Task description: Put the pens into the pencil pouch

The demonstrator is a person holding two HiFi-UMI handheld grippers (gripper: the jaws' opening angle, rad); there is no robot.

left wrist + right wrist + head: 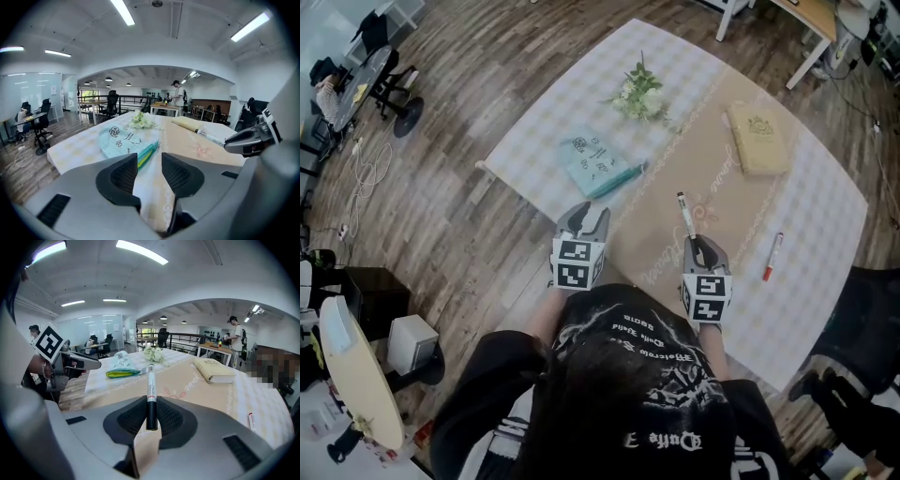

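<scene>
Pens are split between claw and bench. One pen [685, 214], white-barrelled with a dark cap, is clamped by its capped end in the right claw [695, 246]. In the right gripper view the two pads press on either side of that cap [150, 394], and the barrel sticks out ahead of the claw [151, 416]. In the head view it points toward 11 o'clock over the tan runner. A second pen [772, 256], white with red ends, lies on the checked cloth at 3 o'clock from the right claw, well apart from it.

The pencil pouch [598, 164], pale blue-green with dark doodles, lies flat on the bench [825, 225] at 12 o'clock from the left claw [584, 214], near it but not touching. The left gripper view shows its teal and yellow-green edge [126, 140] just past the pads. The left claw [149, 171] stands apart with nothing gripped, only cloth showing in the gap.

A cream book [759, 139] rests at 1 o'clock from the right claw. A small bunch of white flowers [641, 94] sits at 1 o'clock from the pouch.
</scene>
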